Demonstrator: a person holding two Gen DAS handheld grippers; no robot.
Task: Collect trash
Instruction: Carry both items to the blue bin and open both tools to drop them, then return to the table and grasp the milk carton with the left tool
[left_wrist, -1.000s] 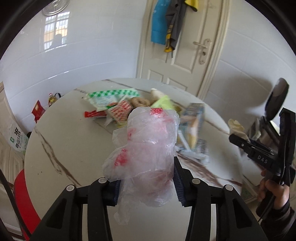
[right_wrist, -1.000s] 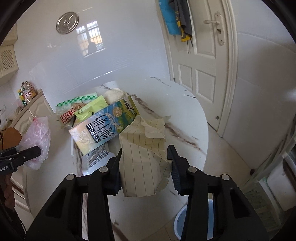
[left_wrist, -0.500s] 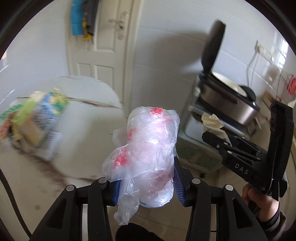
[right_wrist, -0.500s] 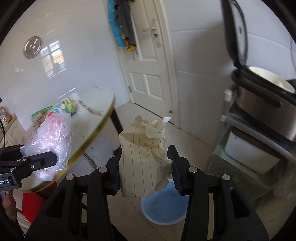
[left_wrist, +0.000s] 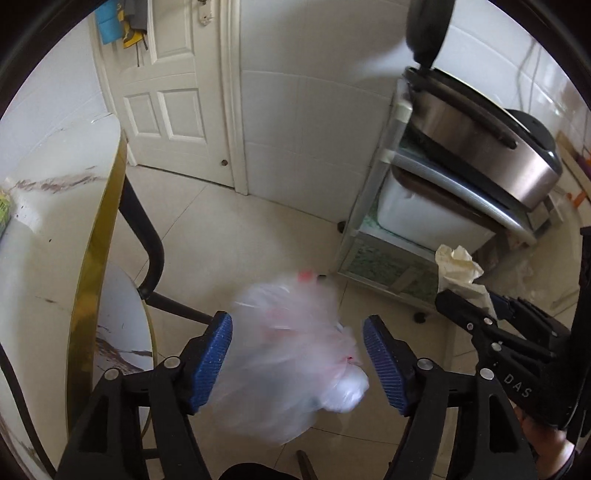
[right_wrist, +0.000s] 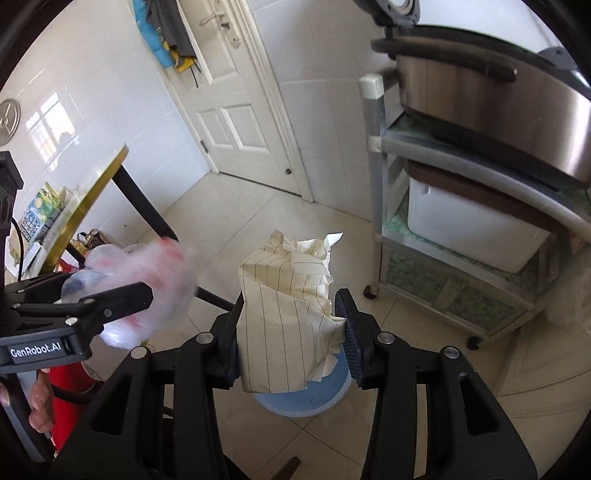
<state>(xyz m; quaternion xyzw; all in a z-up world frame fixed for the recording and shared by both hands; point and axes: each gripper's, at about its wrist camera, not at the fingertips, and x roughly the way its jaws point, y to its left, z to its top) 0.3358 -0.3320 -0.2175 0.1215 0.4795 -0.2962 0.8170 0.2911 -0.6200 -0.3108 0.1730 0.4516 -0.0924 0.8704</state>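
Note:
My left gripper (left_wrist: 297, 360) points down at the tiled floor and its jaws are opening. A clear plastic bag with red print (left_wrist: 291, 354) hangs blurred between the blue pads (left_wrist: 212, 362), with a gap on its right side. My right gripper (right_wrist: 291, 325) is shut on a crumpled cream sheet of lined paper (right_wrist: 288, 317), directly above a blue bin (right_wrist: 306, 395) on the floor. In the right wrist view the left gripper (right_wrist: 140, 291) and the bag (right_wrist: 147, 280) are to the left of the bin. The left wrist view shows the right gripper (left_wrist: 469, 299) with the paper (left_wrist: 458, 266).
The round marble table with a gold rim (left_wrist: 92, 240) and black leg (left_wrist: 147, 236) stands on the left, with more wrappers (right_wrist: 40, 210) on top. A metal rack (right_wrist: 376, 184) holding a rice cooker (left_wrist: 480, 140) stands on the right. A red stool (right_wrist: 70, 373) sits under the table.
Both grippers swung from over the table to the floor beside it and tilted downward. The left jaws spread and the bag is slipping free. The right gripper keeps its paper.

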